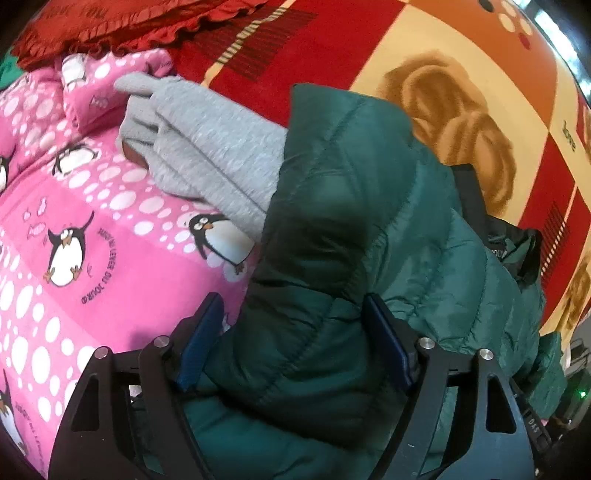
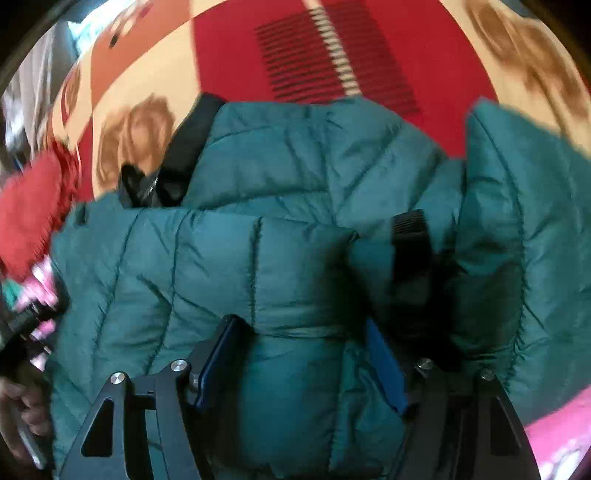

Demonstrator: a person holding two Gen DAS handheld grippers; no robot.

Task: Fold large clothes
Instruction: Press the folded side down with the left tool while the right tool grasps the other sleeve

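Item 1: green puffer jacket (image 1: 332, 229), qty 1. Lay on red/cream patterned blanket (image 1: 369, 48), folded into a thick bundle. In left wrist view its long axis ran from bottom centre up toward upper right of frame; in right wrist view it (image 2: 258, 266) spread left to right across mid frame, black collar/lining at upper left of bundle. Which end was the hem: cannot tell.

Item 2: left gripper (image 1: 291, 339), qty 1, bottom centre. Jaws spread, a jacket fold between the blue pads; pads looked beside the fabric, not pressing.

Item 3: right gripper (image 2: 303, 354), qty 1, bottom centre. Jaws spread, quilted fold between them, not pinched.

Item 4: grey knit garment (image 1: 207, 144), qty 1, centre-left, touching jacket's left edge.

Item 5: pink penguin-print cover (image 1: 92, 229), qty 1, left half.

Item 6: red ruffled cloth (image 1: 110, 29), qty 1, upper left.
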